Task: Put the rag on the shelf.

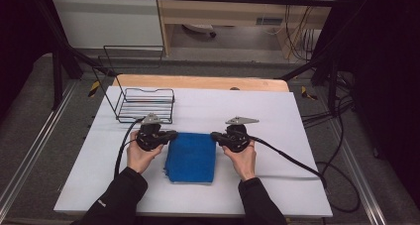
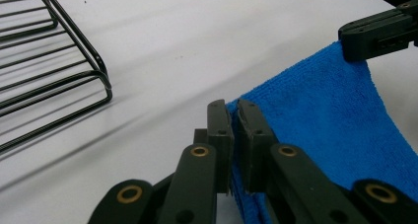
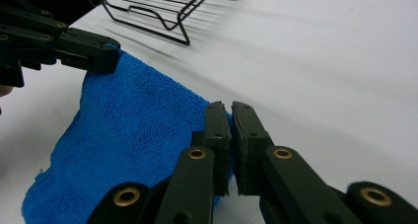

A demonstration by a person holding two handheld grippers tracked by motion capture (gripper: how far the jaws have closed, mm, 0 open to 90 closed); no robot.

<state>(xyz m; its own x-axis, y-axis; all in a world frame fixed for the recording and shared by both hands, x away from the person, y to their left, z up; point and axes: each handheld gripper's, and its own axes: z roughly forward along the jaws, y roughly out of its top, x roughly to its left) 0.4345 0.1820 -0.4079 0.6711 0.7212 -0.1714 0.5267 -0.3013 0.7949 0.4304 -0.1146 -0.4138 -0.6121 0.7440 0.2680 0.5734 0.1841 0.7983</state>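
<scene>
Blue cloth (image 1: 191,157): far corners clamped by left tongs (image 1: 171,135) and right tongs (image 1: 215,136); wire rack (image 1: 145,105) nearby.

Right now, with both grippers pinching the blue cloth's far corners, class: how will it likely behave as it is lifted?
The blue cloth is probably floppy: between the left gripper and right gripper its edge sags. It looks light, since corner pinches alone raise it. The fuzzy terry pile probably grips the pads and is unlikely to slip.
</scene>
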